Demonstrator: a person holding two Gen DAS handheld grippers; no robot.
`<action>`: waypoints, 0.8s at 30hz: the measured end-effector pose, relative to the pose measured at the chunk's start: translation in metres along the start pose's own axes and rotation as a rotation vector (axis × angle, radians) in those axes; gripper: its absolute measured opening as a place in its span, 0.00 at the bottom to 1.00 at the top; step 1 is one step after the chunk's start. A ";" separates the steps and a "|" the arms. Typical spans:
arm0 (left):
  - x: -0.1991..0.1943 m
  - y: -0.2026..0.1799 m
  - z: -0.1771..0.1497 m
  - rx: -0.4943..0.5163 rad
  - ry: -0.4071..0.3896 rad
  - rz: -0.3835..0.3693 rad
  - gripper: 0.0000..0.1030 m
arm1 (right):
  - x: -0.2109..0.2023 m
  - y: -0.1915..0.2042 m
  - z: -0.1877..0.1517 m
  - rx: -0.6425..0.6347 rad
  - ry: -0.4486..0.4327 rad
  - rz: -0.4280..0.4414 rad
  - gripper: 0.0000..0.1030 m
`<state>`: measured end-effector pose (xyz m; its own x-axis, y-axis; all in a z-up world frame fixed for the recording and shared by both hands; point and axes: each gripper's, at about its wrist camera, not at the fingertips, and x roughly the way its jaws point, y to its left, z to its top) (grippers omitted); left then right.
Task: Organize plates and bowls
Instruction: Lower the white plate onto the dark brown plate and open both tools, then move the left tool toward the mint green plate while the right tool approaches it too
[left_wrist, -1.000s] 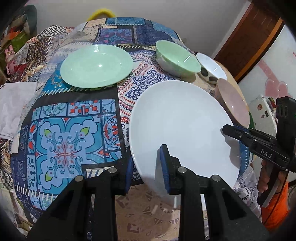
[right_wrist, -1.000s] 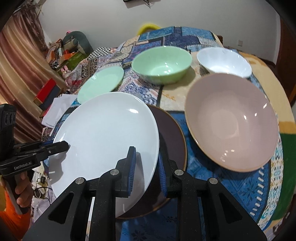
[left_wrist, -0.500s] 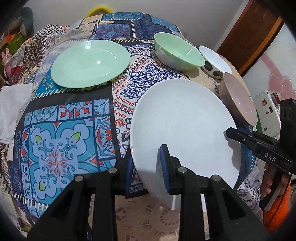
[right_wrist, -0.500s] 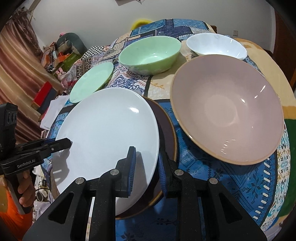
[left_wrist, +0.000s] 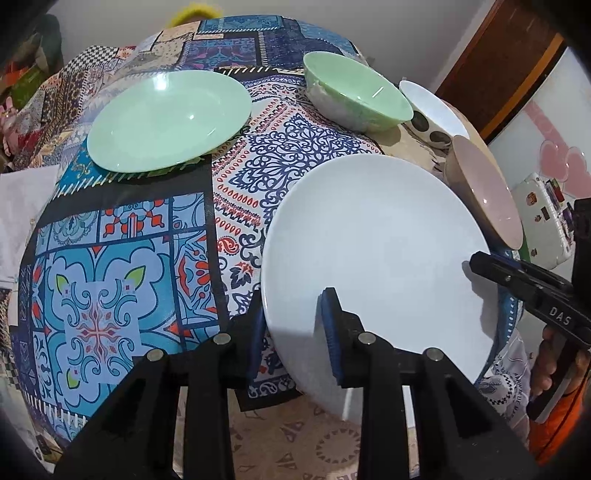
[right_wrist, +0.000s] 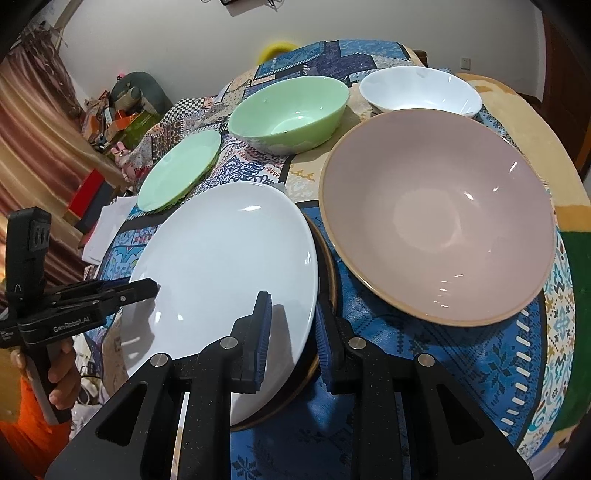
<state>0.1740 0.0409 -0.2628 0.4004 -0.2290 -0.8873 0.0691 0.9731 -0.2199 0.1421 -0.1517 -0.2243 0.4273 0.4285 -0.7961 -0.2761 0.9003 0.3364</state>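
Both claws pinch the round white ceramic plate (right_wrist: 225, 266), held over a dark brown plate (right_wrist: 327, 269): left claw (left_wrist: 291, 328) at its left rim, right claw (right_wrist: 291, 332) at its right rim beside the pink bowl (right_wrist: 439, 221).

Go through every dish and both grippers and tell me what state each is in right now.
White plate: held at opposite rim edges by both grippers, above the dark plate.
Dark plate: flat on table, mostly hidden.
Pink bowl: upright, empty.
Green bowl: upright, empty.
White bowl: upright, empty.
Green plate: flat, empty.
Left gripper: clamped on white plate.
Right gripper: clamped on white plate.
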 end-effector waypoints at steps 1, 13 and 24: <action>0.001 -0.001 0.000 0.002 0.000 0.001 0.29 | -0.001 0.000 0.000 -0.003 -0.002 -0.005 0.20; -0.013 0.000 -0.002 0.007 -0.043 -0.008 0.29 | -0.009 0.005 0.001 -0.043 -0.019 -0.067 0.24; -0.069 0.005 -0.002 0.018 -0.175 0.032 0.37 | -0.035 0.033 0.013 -0.107 -0.101 -0.059 0.25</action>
<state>0.1450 0.0616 -0.2031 0.5553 -0.1910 -0.8094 0.0697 0.9805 -0.1835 0.1293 -0.1364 -0.1785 0.5287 0.3855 -0.7562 -0.3356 0.9132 0.2309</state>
